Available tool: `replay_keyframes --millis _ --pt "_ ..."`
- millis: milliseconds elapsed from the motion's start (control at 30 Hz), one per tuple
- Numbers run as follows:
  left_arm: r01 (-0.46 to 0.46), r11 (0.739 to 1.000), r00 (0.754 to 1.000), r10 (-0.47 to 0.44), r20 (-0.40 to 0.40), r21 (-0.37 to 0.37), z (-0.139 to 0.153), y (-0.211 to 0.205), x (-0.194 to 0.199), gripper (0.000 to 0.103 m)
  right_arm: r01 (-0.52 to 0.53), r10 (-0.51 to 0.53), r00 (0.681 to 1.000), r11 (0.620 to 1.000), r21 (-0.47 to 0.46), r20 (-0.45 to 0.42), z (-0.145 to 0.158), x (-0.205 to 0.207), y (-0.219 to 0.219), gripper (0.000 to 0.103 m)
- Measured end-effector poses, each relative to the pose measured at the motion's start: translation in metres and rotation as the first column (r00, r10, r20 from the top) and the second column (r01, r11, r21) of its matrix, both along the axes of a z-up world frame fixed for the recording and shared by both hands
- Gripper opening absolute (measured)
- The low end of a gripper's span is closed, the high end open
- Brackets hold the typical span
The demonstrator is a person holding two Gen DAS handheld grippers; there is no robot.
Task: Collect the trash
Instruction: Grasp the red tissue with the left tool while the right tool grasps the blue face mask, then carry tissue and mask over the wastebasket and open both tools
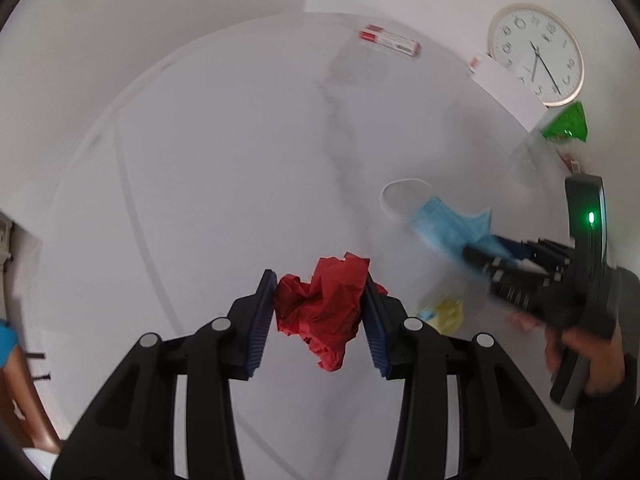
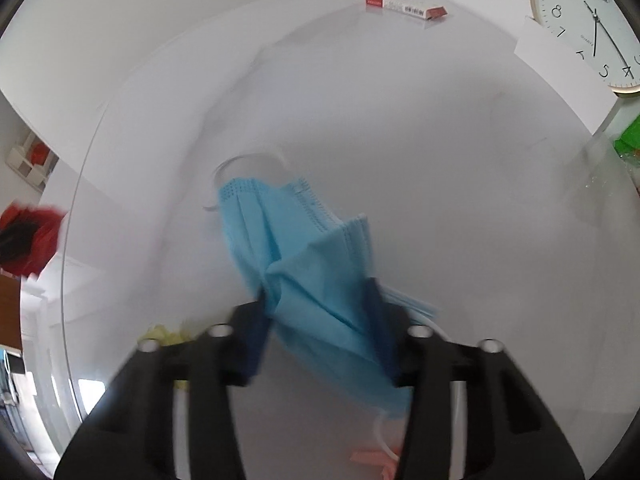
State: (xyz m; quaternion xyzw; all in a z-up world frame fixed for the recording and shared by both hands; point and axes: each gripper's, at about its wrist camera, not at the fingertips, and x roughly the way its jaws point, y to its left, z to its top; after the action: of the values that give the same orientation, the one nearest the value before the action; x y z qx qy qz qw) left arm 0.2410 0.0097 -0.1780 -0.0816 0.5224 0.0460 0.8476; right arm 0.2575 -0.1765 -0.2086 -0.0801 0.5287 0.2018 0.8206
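Red paper, crumpled, sits clamped in the left tongs above the white worktop; the right tongs pinch a blue mask nearby.

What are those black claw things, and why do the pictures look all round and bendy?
Those claws are grabbers that a person holds, one in each hand. Each grabber carries a small camera with a very wide lens, which bends the picture. One picture looks along the left gripper, the other along the right gripper.

The left one is squeezing a crumpled red paper. The right one is pinching a blue face mask. In the left picture you can even see the person's hand holding the right grabber.

Below is a white round table. Left on it are a red and white box, some yellow scraps and a pink scrap. A clock leans at the back. The person is collecting rubbish.
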Motion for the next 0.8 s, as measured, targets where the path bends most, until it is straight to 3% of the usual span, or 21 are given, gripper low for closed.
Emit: replay_keyframes --millis 33,133,367,533,800 --pt "-0.014 1.0 1.0 0.014 0.002 -0.001 0.002 0.003 -0.008 0.041 0.009 -0.009 1.0 1.0 0.016 0.003 0.003 0.003 -0.001 0.024" --pt "-0.073 0.997 0.997 0.073 0.012 -0.013 0.009 0.025 -0.035 0.041 0.056 -0.058 0.998 0.994 0.093 0.025 0.018 0.011 -0.008 0.017" --pt "-0.195 0.98 0.979 0.196 0.047 -0.024 0.035 0.067 -0.101 0.041 0.071 -0.102 0.984 0.977 0.202 0.143 0.085 -0.013 0.001 0.016" --pt "-0.263 0.965 0.963 0.263 0.059 -0.008 0.053 0.098 -0.173 0.041 -0.014 -0.027 0.983 0.975 0.22 0.18 0.13 -0.084 0.043 0.016" --pt "-0.353 0.934 0.936 0.352 0.027 0.054 0.051 0.149 -0.299 0.041 -0.221 0.188 0.972 0.937 0.269 0.144 0.144 -0.233 0.141 0.019"
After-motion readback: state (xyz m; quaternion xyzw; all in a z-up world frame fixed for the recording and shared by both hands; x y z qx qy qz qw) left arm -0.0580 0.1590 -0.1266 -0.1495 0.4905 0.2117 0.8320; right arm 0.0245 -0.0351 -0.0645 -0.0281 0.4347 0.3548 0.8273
